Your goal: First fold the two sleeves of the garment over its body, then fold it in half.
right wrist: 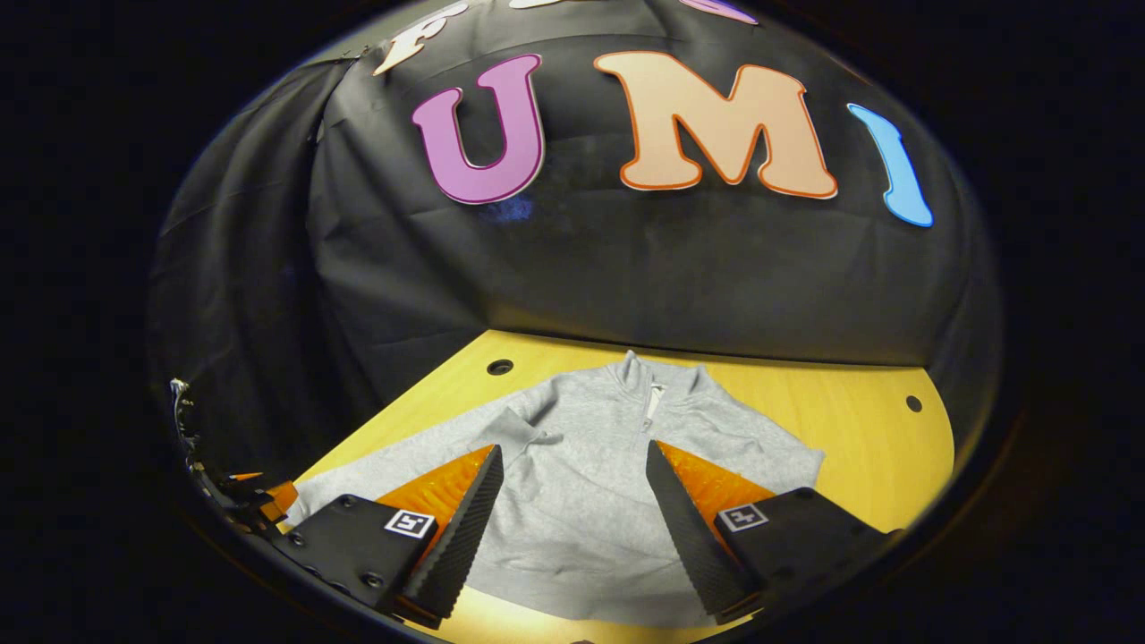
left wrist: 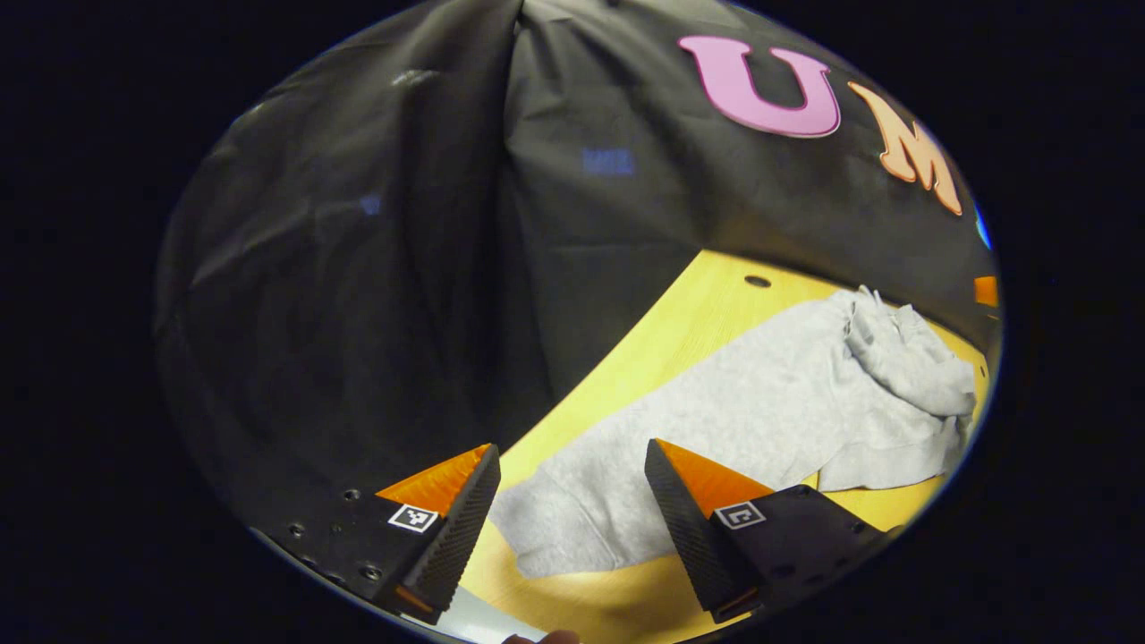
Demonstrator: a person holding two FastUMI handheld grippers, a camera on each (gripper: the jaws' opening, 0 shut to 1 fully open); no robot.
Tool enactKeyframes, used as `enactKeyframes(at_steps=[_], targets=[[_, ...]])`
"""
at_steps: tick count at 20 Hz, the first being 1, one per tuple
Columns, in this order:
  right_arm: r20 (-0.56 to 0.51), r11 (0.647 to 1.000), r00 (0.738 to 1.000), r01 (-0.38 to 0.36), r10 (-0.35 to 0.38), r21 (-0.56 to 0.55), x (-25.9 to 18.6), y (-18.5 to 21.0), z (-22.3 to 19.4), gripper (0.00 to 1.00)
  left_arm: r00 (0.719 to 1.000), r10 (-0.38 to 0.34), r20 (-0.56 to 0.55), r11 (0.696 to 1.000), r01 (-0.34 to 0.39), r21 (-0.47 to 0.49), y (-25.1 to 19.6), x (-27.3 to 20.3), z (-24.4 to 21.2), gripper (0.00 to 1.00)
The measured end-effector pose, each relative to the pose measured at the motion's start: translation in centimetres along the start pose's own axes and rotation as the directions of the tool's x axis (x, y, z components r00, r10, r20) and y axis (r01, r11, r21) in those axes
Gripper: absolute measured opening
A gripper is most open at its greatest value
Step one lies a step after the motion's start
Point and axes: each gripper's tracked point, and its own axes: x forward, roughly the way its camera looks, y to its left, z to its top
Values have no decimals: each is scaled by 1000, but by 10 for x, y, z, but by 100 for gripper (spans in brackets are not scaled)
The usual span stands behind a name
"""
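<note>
One grey sweatshirt (right wrist: pixel 590 501) lies flat on the yellow wooden tabletop (right wrist: pixel 859 429), front up, collar toward the far edge by the black cloth wall (right wrist: pixel 626 268). A short zip opening (right wrist: pixel 654 402) runs down from the collar.

In the right gripper view the garment sits near the middle of the tabletop, its hem toward the near edge. One sleeve (right wrist: pixel 394 470) stretches out toward the left edge. The other sleeve is hard to make out from here; the cloth at the right shoulder ends abruptly.

In the left gripper view the outstretched sleeve (left wrist: pixel 572 528) ends near the near edge, and at the far end of the garment the fabric is bunched up (left wrist: pixel 903 358).

Handling, judged: fleece-type knit, soft, limp, light. It will drape and drag, will not hold shape when lifted, and is not fragile. Friction on the wood looks moderate. Best hold for the first fold is the sleeve cuff or just above it, pinching all layers.

Tools: left gripper (left wrist: pixel 572 487) spread wide, holding nothing, above the sleeve end. Right gripper (right wrist: pixel 572 487) likewise spread, holding nothing, over the lower body of the sweatshirt.

Counts: sweatshirt 1; sleeves clearly seen 1; grippers 2; round holes in the tabletop 2 (right wrist: pixel 500 367) (right wrist: pixel 912 403).
</note>
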Motion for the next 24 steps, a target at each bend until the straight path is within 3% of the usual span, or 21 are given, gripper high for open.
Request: enactKeyframes(at_steps=[6,10,12,14,16,19,21,24], targets=[[3,998,998,64,-64,6,-20,-39,-2,99,990,31,-140,995,-44,-88,-2,16,-42,96],[21,997,997,77,-77,6,-30,-50,3,96,994,42,-101,996,-50,-77,-10,19,-40,96],[31,997,996,79,-79,-2,-34,-54,4,99,994,28,-105,996,-37,-84,-12,18,-39,89],[53,996,995,85,-84,-18,-38,-61,6,99,994,-11,-107,998,4,-70,-25,22,-40,74],[47,996,995,90,-89,-15,-39,-65,1,99,995,-12,-99,997,4,-72,-30,24,-37,39],[43,996,995,92,-93,11,-42,-73,-2,96,996,-4,-94,998,-2,-58,-36,26,-36,6],[49,995,994,97,-98,13,-46,-78,-2,99,992,-16,-124,998,9,-56,-38,24,-35,0],[54,994,993,108,-109,12,-55,-89,-5,96,987,-8,-163,994,-10,-109,-44,25,-29,0]])
